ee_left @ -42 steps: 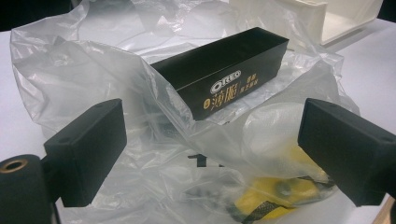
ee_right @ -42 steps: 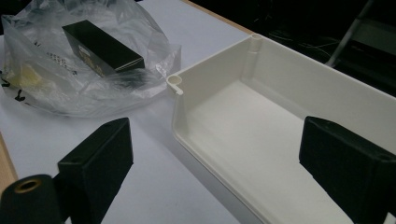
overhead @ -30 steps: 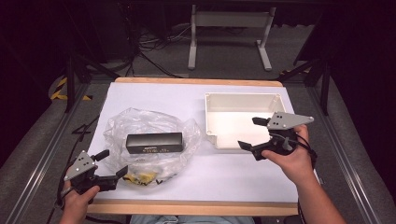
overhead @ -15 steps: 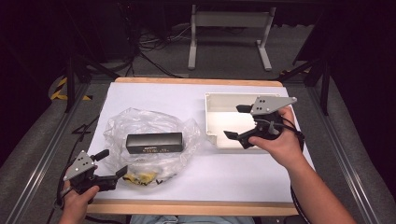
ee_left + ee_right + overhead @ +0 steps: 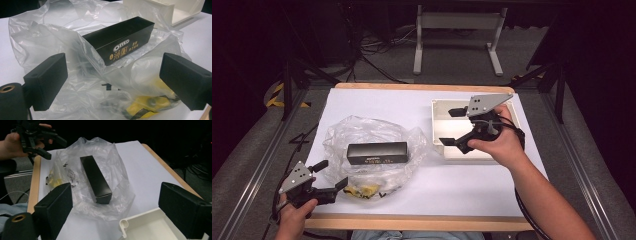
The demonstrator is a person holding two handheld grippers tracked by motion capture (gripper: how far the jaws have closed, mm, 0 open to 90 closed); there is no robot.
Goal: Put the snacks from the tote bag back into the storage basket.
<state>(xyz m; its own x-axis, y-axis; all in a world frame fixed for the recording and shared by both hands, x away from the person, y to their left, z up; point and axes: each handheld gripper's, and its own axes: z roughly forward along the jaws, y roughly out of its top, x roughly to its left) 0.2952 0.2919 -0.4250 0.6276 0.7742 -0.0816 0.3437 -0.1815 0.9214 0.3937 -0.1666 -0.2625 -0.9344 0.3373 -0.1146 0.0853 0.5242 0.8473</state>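
The right gripper point(image 5: 453, 126) has moved left, over the white tray point(image 5: 438, 122), jaws closing slightly, nothing between. At lower left, the left gripper point(image 5: 330, 174) is waiting, jaws apart, beside the bag point(image 5: 371, 131) holding the black box point(image 5: 377, 153), mid-frame.

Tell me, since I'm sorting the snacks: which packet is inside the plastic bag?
The yellow snack packet, seen through the clear plastic bag at its near edge. The black Oreo box instead lies on top of the bag.
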